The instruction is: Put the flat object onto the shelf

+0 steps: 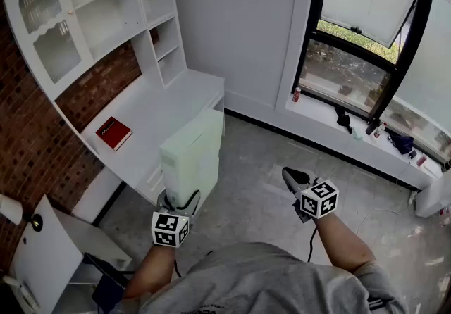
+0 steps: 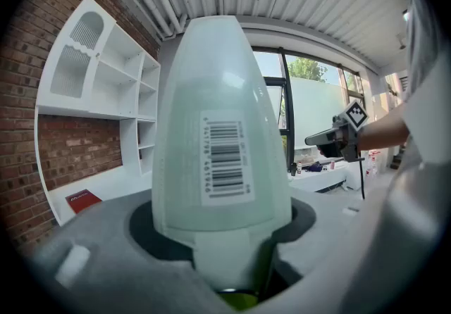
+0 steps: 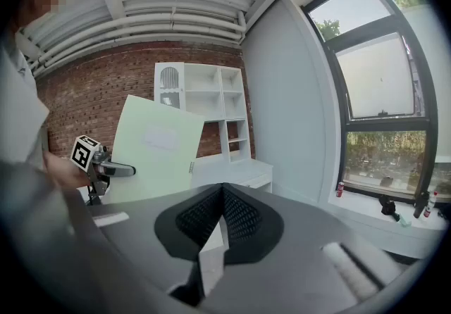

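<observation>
The shelf (image 1: pixel 106 3) stands above the bench (image 1: pixel 165 105) at the left. A book (image 1: pixel 113 132) lies on the bench. The flat object (image 1: pixel 192 158) stands in the left tongs (image 1: pixel 180 198), near the bench's edge.

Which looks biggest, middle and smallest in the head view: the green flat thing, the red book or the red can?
1. green flat thing (nearest the camera, which helps)
2. red book
3. red can, tiny and far away
</observation>
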Available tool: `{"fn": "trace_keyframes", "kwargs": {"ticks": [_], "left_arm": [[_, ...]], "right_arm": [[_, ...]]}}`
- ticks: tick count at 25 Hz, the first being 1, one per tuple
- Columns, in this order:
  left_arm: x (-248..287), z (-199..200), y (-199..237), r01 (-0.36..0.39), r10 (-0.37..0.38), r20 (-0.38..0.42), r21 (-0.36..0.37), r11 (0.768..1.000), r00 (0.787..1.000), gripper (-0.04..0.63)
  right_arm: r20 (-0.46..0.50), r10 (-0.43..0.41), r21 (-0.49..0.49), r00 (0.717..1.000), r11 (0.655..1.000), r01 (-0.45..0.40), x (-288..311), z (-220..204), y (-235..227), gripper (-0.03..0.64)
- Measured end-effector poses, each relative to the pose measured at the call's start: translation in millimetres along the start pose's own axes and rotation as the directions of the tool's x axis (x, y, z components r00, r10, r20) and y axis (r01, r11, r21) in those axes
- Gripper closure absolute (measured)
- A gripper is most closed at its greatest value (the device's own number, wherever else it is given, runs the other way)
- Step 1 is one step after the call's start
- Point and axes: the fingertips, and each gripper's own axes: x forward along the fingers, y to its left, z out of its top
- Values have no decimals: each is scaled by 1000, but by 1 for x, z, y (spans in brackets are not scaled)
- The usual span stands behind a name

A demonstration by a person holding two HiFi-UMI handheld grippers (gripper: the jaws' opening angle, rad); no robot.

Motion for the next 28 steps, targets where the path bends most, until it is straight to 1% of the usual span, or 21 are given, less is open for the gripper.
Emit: {"fn": "trace_keyframes", "kwargs": {"ticks": [15, 21, 28], "left_arm": [[9, 8, -21, -1, 1, 1, 15, 1000, 1000, 314], [18, 21, -50, -27, 27, 15, 15, 1000, 1000, 314], [37, 36, -101, -42, 42, 41, 6, 999, 998, 314]], "right_arm": [[18, 9, 13, 1000, 1000, -10, -16, 1, -15, 607], [24, 20, 20, 1000, 1000, -20, -43, 5, -40, 607], [22, 26, 20, 999, 999, -27, -85, 0, -80, 607]]}}
